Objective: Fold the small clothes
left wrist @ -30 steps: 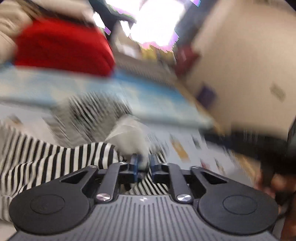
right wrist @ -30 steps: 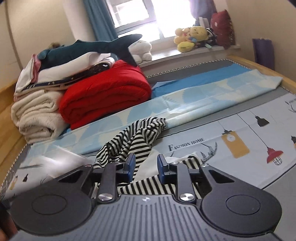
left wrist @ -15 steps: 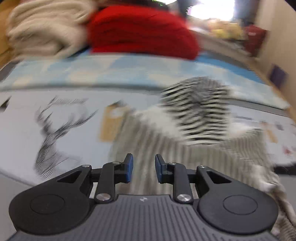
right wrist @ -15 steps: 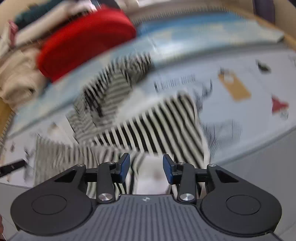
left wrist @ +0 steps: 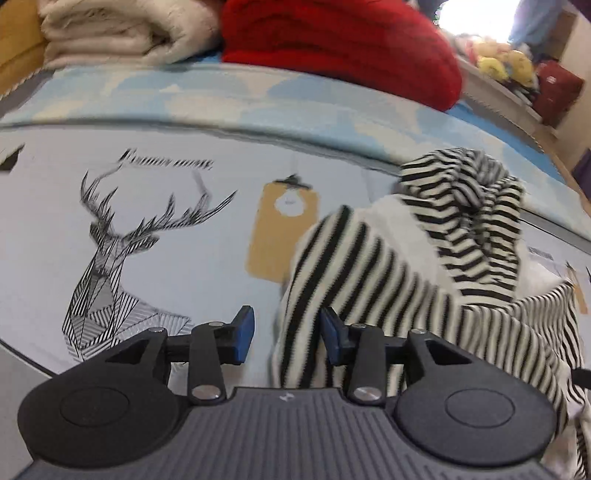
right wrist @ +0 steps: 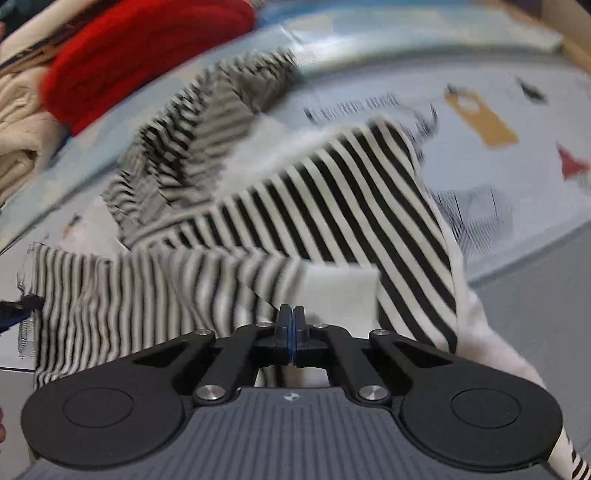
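Note:
A black-and-white striped garment lies crumpled on a printed bed sheet. In the left wrist view my left gripper is open, its jaws either side of the garment's left edge. In the right wrist view the same garment fills the middle, with a white fold just ahead. My right gripper is shut, its tips pinched on the white edge of the garment.
A red folded quilt and cream blankets are stacked at the back of the bed. A light blue sheet lies in front of them. Plush toys sit on the sill at the far right.
My left gripper let go of the garment, swung left and opened beside its left edge. My right gripper dropped toward the garment and closed on its white edge.

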Tool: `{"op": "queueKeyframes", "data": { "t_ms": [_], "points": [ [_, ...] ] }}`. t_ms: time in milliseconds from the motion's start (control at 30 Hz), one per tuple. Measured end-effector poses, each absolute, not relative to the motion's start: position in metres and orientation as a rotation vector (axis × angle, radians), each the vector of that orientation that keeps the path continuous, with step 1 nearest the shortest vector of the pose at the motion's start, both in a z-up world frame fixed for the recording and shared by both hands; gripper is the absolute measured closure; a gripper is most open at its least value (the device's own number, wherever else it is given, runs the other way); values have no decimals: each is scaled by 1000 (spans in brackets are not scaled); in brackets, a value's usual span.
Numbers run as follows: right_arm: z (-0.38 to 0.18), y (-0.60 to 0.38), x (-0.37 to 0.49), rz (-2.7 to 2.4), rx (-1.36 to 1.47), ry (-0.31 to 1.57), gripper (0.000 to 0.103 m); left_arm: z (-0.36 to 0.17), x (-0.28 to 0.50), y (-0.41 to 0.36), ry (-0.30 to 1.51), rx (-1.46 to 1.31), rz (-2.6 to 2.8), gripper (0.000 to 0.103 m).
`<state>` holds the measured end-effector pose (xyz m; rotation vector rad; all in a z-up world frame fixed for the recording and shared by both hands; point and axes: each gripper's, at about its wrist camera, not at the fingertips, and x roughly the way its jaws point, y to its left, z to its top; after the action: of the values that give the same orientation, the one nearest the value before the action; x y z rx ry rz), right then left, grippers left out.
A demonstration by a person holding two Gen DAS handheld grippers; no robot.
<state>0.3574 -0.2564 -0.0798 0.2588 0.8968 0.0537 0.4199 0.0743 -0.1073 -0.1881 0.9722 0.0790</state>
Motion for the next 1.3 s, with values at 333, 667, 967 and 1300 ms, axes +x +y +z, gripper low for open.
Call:
{"op": "queueKeyframes", "data": {
  "t_ms": [333, 667, 967, 1300],
  "points": [
    [-32, -227, 351, 168, 173, 688, 103, -91, 406, 113, 868, -239, 53, 103],
    [-73, -264, 371, 18, 228, 887, 57, -69, 382, 114, 1042, -375, -30, 46],
    [-103, -262, 380, -10, 197, 950, 89, -114, 369, 78, 1144, -93, -41, 94],
    [-49, -224, 366, 136, 171, 743, 103, -105, 359, 128, 1125, -209, 103, 101]
  ]
}}
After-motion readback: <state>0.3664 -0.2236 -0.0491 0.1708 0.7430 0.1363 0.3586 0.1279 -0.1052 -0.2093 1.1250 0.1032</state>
